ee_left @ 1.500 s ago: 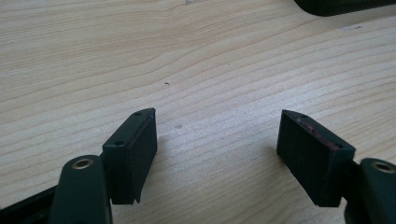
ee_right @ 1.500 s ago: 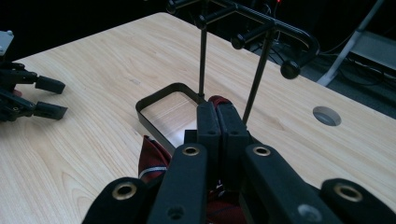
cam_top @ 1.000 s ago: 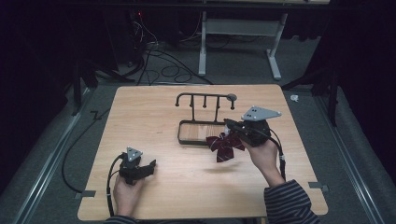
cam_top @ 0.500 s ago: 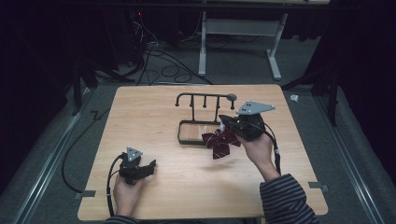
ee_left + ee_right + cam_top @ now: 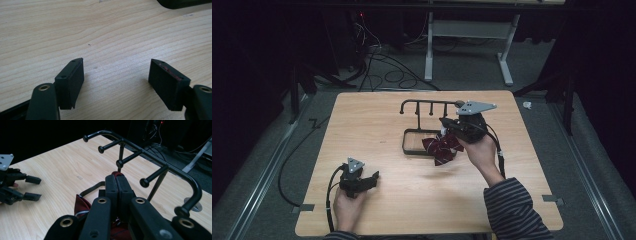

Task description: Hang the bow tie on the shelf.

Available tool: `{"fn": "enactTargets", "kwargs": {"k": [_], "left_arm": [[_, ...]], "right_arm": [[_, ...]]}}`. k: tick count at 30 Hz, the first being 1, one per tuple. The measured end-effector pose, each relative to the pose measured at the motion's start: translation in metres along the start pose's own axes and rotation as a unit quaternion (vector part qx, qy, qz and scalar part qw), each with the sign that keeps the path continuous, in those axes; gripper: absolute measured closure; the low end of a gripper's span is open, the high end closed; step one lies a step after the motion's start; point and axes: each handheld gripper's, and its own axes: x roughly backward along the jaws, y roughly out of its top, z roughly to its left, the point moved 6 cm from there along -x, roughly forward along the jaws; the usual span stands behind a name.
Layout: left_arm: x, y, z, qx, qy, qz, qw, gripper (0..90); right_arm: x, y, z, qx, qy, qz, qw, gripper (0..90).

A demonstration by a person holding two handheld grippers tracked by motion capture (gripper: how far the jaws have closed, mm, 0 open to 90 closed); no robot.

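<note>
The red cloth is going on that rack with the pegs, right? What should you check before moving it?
1. Grip: the right gripper is shut on the red cloth, a bit of cloth poking out at the tips. Ok.
2. Cloth off the table: it hangs below the gripper, casting a shadow. Ok.
3. Pegs free: nothing hangs on the black rack. Ok.
4. Lined up: the gripper points at the middle pegs. Ok.
5. A loop or fold to catch a peg: cannot tell.
6. Left gripper out of the way: open, resting on the near table. Ok.
</note>
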Motion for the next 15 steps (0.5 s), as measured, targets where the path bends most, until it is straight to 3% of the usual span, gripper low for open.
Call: {"fn": "enactTargets", "kwargs": {"k": [15], "left_arm": [[0.0, 0.0, 0.0, 0.001, 0.0, -0.001, 1.0, 29.1]], "right_arm": [[-0.018, 0.016, 0.004, 0.006, 0.008, 0.004, 0.9999, 90.0]]}}
